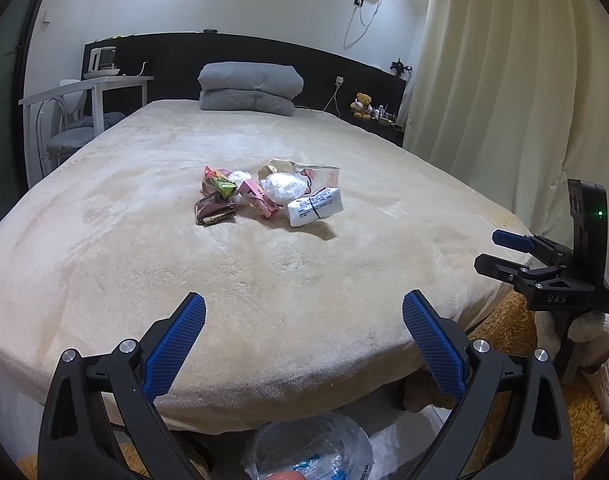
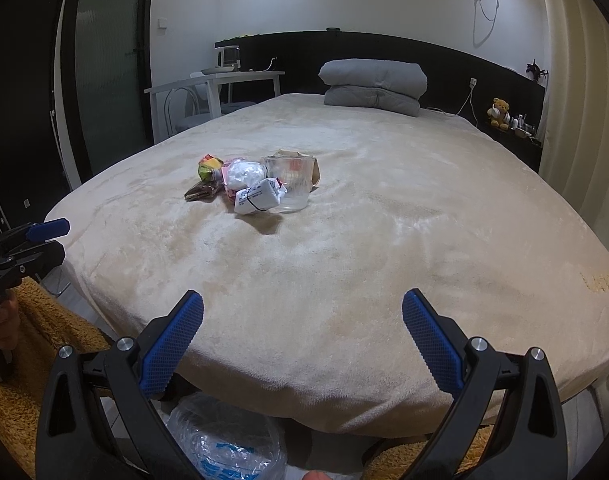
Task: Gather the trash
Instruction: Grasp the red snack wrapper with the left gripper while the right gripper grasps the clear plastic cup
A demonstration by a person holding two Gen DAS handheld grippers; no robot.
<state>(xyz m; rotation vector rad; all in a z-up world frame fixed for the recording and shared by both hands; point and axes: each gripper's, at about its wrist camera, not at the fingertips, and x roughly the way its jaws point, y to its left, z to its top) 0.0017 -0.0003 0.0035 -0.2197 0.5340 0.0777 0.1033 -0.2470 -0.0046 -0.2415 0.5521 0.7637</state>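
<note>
A small heap of trash (image 1: 264,194) lies in the middle of a bed with a beige plush cover (image 1: 184,264): colourful wrappers, a brown wrapper (image 1: 214,214), a pink carton, crumpled white paper and a white packet with a black band (image 1: 314,210). The right wrist view shows the same heap (image 2: 252,186), with a clear plastic cup (image 2: 290,184). My left gripper (image 1: 304,340) is open and empty over the bed's near edge. My right gripper (image 2: 303,338) is open and empty too; it shows at the right in the left view (image 1: 500,248).
A clear plastic bag (image 1: 312,448) lies on the floor below the bed's near edge, also seen from the right (image 2: 224,440). Folded grey bedding (image 1: 250,88) sits at the headboard. A white table and chair (image 1: 84,96) stand left, curtains (image 1: 504,80) right.
</note>
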